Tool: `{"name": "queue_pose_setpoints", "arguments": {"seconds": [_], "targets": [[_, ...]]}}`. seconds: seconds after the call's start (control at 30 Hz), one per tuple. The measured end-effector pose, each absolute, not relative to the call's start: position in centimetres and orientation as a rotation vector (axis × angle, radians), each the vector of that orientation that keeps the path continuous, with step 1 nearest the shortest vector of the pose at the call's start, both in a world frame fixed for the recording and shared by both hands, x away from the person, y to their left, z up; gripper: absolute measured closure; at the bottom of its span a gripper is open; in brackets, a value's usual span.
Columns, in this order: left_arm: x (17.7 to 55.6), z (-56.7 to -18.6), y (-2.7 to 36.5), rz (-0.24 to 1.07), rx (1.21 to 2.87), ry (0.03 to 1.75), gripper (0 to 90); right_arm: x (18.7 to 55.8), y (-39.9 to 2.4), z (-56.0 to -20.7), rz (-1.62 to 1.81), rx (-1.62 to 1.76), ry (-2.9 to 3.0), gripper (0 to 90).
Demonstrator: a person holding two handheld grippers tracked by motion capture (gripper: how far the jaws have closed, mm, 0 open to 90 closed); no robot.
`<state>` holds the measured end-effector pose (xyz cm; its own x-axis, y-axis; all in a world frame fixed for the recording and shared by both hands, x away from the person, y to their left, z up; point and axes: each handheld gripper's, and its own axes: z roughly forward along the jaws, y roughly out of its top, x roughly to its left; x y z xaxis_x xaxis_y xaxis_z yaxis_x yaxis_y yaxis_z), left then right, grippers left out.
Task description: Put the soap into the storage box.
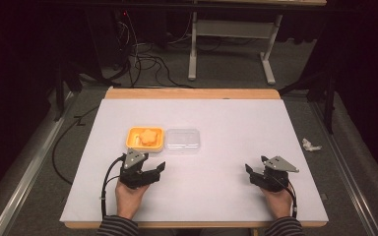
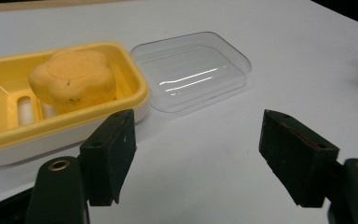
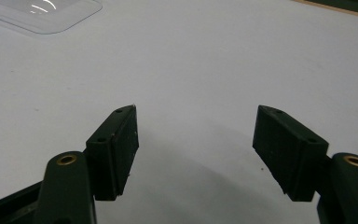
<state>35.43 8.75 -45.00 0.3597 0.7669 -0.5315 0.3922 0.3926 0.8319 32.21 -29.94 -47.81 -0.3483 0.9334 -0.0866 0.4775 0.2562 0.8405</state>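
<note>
Yellow soap dish (image 2: 135, 86) sits left of centre on the white table (image 1: 226, 196), holding an orange flower-shaped bar (image 2: 72, 79), possibly soap. Clear lid (image 2: 191, 70) lies just beside the dish's right end, perhaps touching. Left gripper (image 2: 196, 154) near the dish, jaws apart, empty. Right gripper (image 3: 196, 149) well apart, jaws spread, empty.

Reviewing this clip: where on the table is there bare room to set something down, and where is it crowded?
Most of the white table is bare: the right half beyond the clear lid, the far strip behind the yellow soap dish, and the near middle between the left gripper and right gripper. It is crowded only around the dish and lid, just ahead of the left gripper.
</note>
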Motion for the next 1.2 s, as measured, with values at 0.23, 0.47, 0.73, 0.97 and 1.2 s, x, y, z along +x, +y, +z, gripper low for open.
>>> {"name": "queue_pose_setpoints", "arguments": {"seconds": [0.23,0.47,0.73,0.97,1.2], "targets": [[35.6,-45.8,8.3,0.331,1.238,1.262,28.0,32.2,-29.9,-47.8,0.989,1.282,1.935,31.6],[36.0,-46.5,8.0,0.339,1.241,1.277,28.1,32.2,-29.9,-47.8,0.988,1.280,1.937,31.6],[36.3,-47.3,7.9,0.351,1.245,1.299,28.2,32.2,-29.9,-47.8,0.990,1.282,1.937,31.6],[36.5,-48.0,7.8,0.363,1.251,1.310,28.3,32.2,-29.9,-47.8,0.990,1.279,1.938,31.6],[36.6,-48.5,7.7,0.365,1.242,1.321,28.4,32.2,-29.9,-47.8,0.990,1.283,1.935,31.7]]}}
